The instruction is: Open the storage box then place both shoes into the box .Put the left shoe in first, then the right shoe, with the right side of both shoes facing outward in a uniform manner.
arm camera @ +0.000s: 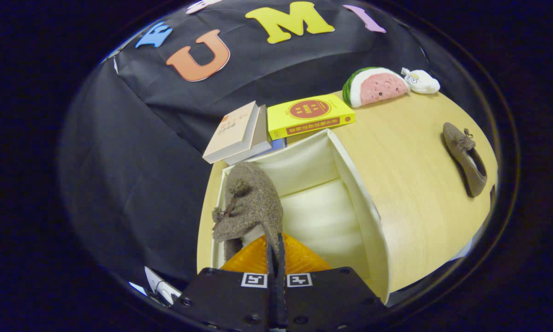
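My gripper [276, 246] is shut on the edge of a fuzzy brown shoe [248, 203] with a small bow, held toe-forward over the left part of the open cream storage box [322, 207]. The box's orange lid [299, 260] lies just under my fingers. The box's inside is bare cream lining beyond and to the right of the held shoe. A second brown shoe [465, 159] lies on the wooden table [410, 184], well off to the right of the box.
Behind the box, several books are stacked: a beige one [232, 133] and a yellow one [308, 115]. A watermelon-slice plush [375, 86] and a small white plush [421, 80] sit at the table's far edge.
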`<state>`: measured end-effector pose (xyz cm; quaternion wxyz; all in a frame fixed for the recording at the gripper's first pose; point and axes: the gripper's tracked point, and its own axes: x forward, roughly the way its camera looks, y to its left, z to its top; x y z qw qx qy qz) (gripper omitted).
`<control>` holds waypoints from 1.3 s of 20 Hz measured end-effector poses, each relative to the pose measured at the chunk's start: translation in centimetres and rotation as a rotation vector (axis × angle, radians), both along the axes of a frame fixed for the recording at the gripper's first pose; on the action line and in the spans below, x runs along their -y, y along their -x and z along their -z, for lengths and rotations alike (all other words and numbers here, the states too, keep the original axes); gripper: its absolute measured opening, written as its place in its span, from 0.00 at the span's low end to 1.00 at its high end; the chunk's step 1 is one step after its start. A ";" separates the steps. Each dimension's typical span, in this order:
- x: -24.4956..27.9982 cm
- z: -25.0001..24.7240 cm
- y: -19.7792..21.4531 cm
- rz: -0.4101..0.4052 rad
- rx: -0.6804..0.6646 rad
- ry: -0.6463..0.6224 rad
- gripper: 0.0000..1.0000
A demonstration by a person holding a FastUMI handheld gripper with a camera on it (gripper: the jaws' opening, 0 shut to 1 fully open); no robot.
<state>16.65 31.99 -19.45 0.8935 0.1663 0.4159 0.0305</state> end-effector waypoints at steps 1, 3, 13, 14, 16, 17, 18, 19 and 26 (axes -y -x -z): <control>-0.2 0.5 0.0 -0.002 -0.010 0.018 0.01; -0.6 1.5 -0.2 -0.012 -0.033 0.047 0.01; -2.1 4.0 -0.6 -0.129 -0.097 0.185 0.13; -2.2 3.8 -0.5 -0.144 -0.094 0.174 0.13; -3.2 3.3 -0.2 -0.192 -0.079 0.131 0.31; -3.0 2.9 0.1 -0.203 -0.071 0.139 0.39; -2.6 2.7 0.2 -0.207 -0.062 0.151 0.46; -2.5 2.4 0.4 -0.223 -0.055 0.159 0.46; 1.0 -3.0 1.7 -0.279 0.069 0.227 0.46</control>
